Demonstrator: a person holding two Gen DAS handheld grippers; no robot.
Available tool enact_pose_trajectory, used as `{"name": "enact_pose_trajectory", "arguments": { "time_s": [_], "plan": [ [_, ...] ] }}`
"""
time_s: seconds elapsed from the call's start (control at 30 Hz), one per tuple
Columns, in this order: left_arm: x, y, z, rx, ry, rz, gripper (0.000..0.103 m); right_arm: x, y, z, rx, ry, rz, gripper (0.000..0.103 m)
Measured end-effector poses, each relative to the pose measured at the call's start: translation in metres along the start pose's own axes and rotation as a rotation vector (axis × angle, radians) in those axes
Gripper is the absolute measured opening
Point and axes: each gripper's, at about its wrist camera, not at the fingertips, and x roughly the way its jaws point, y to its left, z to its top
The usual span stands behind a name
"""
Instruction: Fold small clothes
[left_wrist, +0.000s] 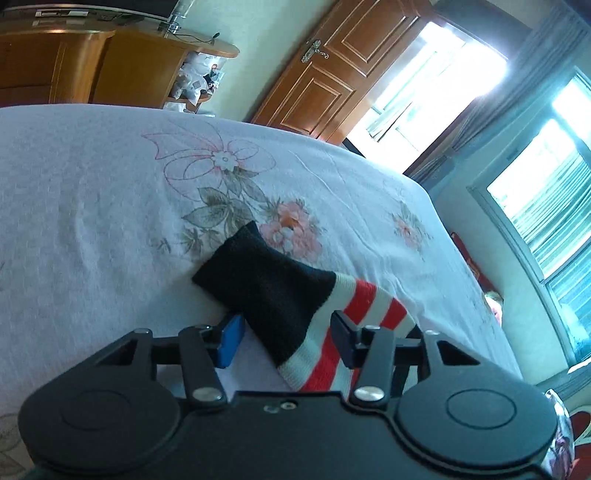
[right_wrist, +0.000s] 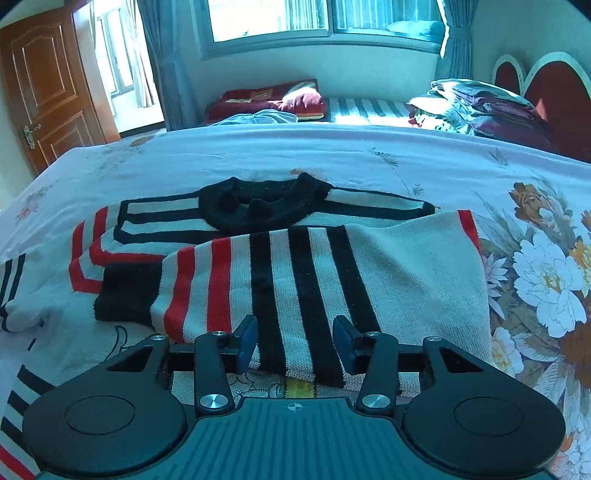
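Observation:
A small knitted sweater (right_wrist: 295, 258) with white, red and black stripes and a black collar (right_wrist: 258, 206) lies on the bed. Its right sleeve is folded across the body, black cuff (right_wrist: 125, 291) to the left. My right gripper (right_wrist: 295, 343) is open, its jaws on either side of the sleeve's near edge. In the left wrist view the other sleeve, with black cuff (left_wrist: 266, 288) and red and white stripes (left_wrist: 354, 332), lies between the jaws of my open left gripper (left_wrist: 288, 339).
The bed has a white floral sheet (left_wrist: 110, 206). A pile of folded clothes (right_wrist: 472, 107) lies at the headboard (right_wrist: 554, 88). A second bed with red pillows (right_wrist: 280, 99) stands under the window. A wooden door (left_wrist: 325, 70) and cabinet (left_wrist: 92, 62) stand beyond the bed.

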Motion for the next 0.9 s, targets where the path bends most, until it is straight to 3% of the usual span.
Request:
{"name": "enact_pose_trajectory", "arguments": {
  "time_s": [0.03,0.07,0.1,0.13,0.23,0.43,0.63,0.9],
  "plan": [
    [0.001,0.004,0.003,-0.025,-0.007,-0.015,0.045,0.000,-0.001,0.001,0.010,0.001,-0.004,0.046],
    [0.003,0.007,0.006,-0.043,-0.011,-0.025,0.033,0.000,-0.002,0.003,0.019,0.000,-0.008,0.046],
    [0.006,0.009,0.008,-0.046,-0.008,-0.024,0.013,-0.001,-0.002,0.004,0.026,-0.003,-0.012,0.046],
    [0.009,0.010,0.011,-0.034,0.003,-0.025,0.010,-0.002,-0.003,0.005,0.032,-0.006,-0.017,0.046],
    [0.008,-0.005,0.010,0.035,-0.007,-0.028,0.009,-0.006,-0.005,0.007,0.044,-0.015,-0.029,0.046],
    [-0.006,-0.104,-0.026,0.338,0.012,-0.210,0.009,-0.009,-0.016,0.006,0.078,-0.027,-0.047,0.046],
    [-0.026,-0.223,-0.120,0.687,0.091,-0.380,0.009,-0.016,-0.029,0.007,0.113,-0.049,-0.028,0.046],
    [-0.036,-0.320,-0.254,1.045,0.255,-0.458,0.009,-0.029,-0.061,0.004,0.193,-0.072,0.010,0.046]
  ]
}}
